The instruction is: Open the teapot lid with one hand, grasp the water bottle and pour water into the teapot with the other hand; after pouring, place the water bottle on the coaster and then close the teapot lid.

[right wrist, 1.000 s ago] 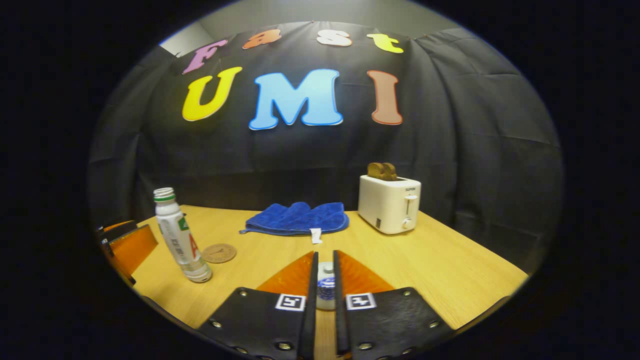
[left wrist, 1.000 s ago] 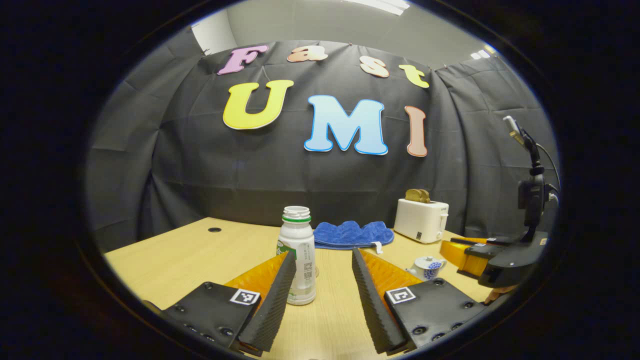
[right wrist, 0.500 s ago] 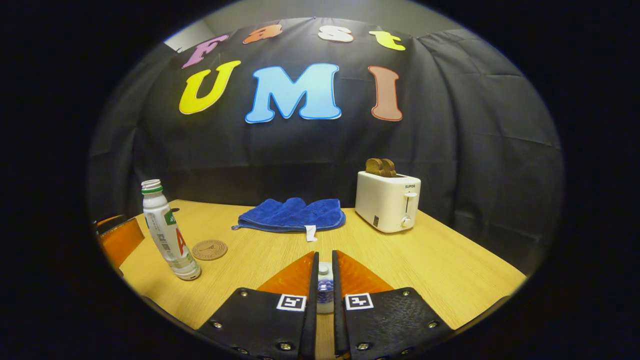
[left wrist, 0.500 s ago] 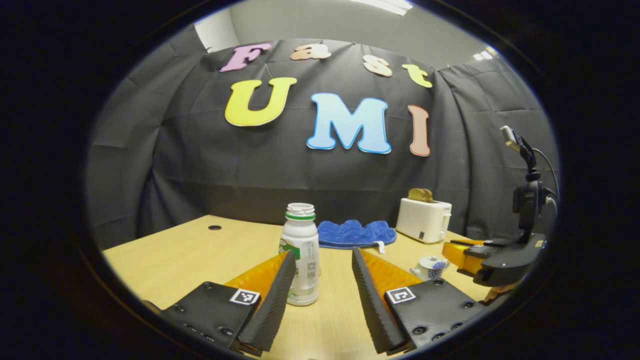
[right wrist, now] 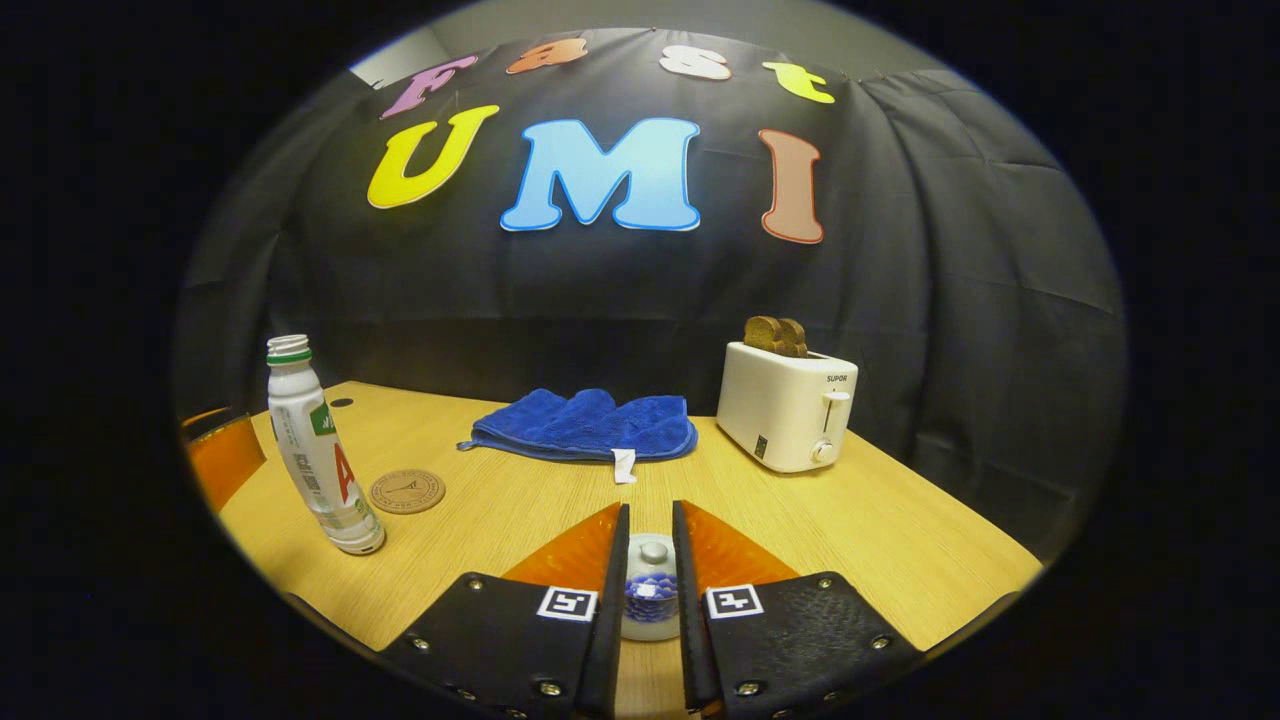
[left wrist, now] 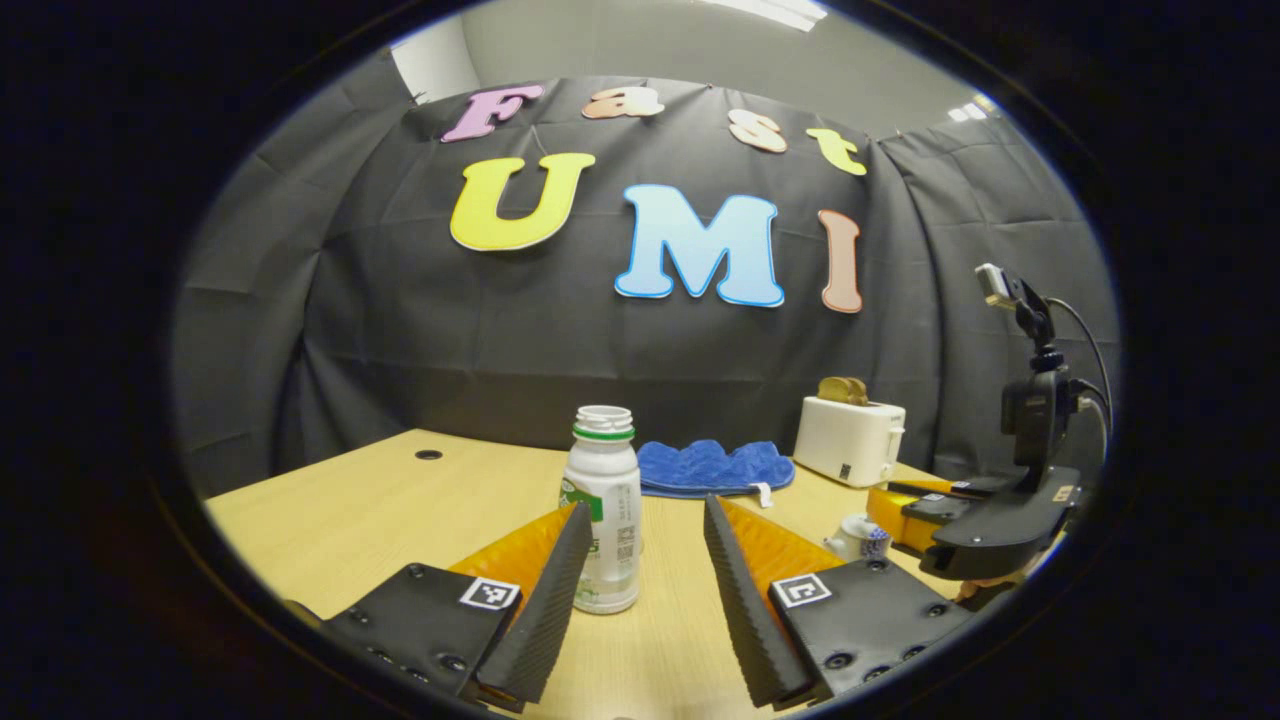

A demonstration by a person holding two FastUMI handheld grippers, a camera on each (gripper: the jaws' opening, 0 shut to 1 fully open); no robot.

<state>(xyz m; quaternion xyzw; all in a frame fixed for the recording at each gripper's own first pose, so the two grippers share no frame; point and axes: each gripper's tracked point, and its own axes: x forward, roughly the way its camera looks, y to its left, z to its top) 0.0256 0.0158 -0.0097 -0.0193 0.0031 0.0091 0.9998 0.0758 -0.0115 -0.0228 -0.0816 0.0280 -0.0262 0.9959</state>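
The left claw (left wrist: 638, 600) is held low and level over the table (left wrist: 340, 510), its fingers spread wide apart. The water bottle (left wrist: 603, 510) stands upright just ahead of the claw, near its left finger and untouched. The right claw (right wrist: 650, 600) is clenched on the teapot lid (right wrist: 652, 585), both fingers pressing its sides. Since half a second ago the lid's knob shows more clearly between the fingers, and the bottle has come slightly closer to the left claw. The coaster (right wrist: 407, 491) lies just beyond the bottle. A blue cloth (right wrist: 585, 425) and a toaster (right wrist: 785, 405) sit well ahead, leaving bare table in front of the right claw.
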